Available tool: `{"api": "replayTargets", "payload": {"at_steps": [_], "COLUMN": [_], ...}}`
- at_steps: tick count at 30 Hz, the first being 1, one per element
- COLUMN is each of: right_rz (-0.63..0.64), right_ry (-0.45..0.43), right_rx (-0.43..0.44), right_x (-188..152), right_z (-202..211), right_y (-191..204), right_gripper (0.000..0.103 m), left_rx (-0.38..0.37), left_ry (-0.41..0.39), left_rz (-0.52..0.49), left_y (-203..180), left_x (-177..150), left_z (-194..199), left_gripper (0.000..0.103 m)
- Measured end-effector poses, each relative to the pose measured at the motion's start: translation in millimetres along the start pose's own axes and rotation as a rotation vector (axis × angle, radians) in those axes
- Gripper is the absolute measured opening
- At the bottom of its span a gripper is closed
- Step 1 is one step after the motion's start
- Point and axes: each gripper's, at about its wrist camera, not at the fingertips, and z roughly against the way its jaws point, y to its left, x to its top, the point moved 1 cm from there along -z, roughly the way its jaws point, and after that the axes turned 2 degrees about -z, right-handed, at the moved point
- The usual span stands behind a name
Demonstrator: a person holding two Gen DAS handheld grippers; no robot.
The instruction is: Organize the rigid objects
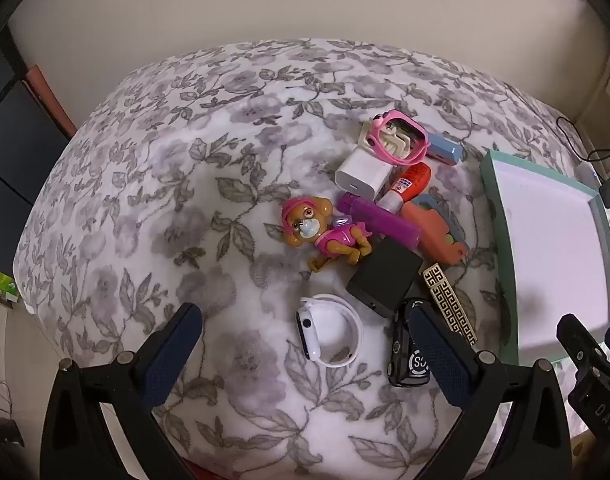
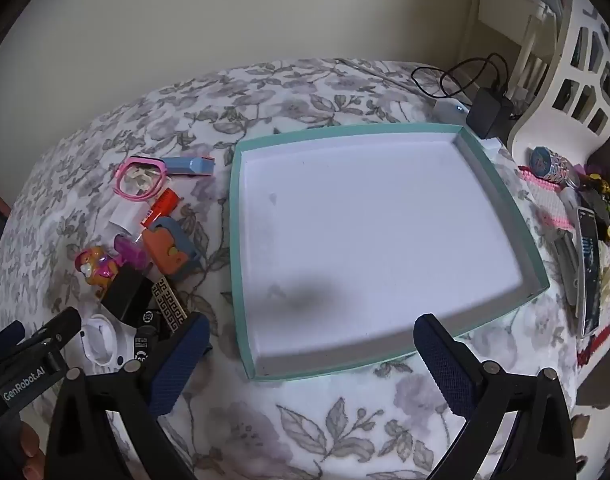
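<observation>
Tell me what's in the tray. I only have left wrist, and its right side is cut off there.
Observer: Nothing. The tray shows whole in the right wrist view, and its white floor is bare.
Operator: Anything past its right side?
Observer: Yes, a second cluster: a metal-band watch, a pink beaded strip and a flat dark device.
Operator: Right gripper state?
Observer: The right gripper has its jaws wide open, holds nothing and points at the tray's near rim.
</observation>
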Motion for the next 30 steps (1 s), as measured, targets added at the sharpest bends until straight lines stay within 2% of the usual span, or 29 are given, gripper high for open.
{"api": "replayTargets", "payload": {"at_steps": [5,30], "right_rz": [0.006,0.053], "right_ry": [-0.002,0.012], "right_rx": [-0.011,-0.031], "right_x": [0.4,-0.8], "right_z": [-0.4,-2.2], "right_y": [0.9,5.3], "right_gripper": [0.103,0.103], "left_rx": [0.024,0.038], "left_ry": [0.003,0.002], "left_rz": [-0.01,-0.016], "left_y": [0.0,2.4], "left_x": [0.3,-0.6], "left_z": [0.5,-0.4], "left_gripper": [0.103,0.103]}}
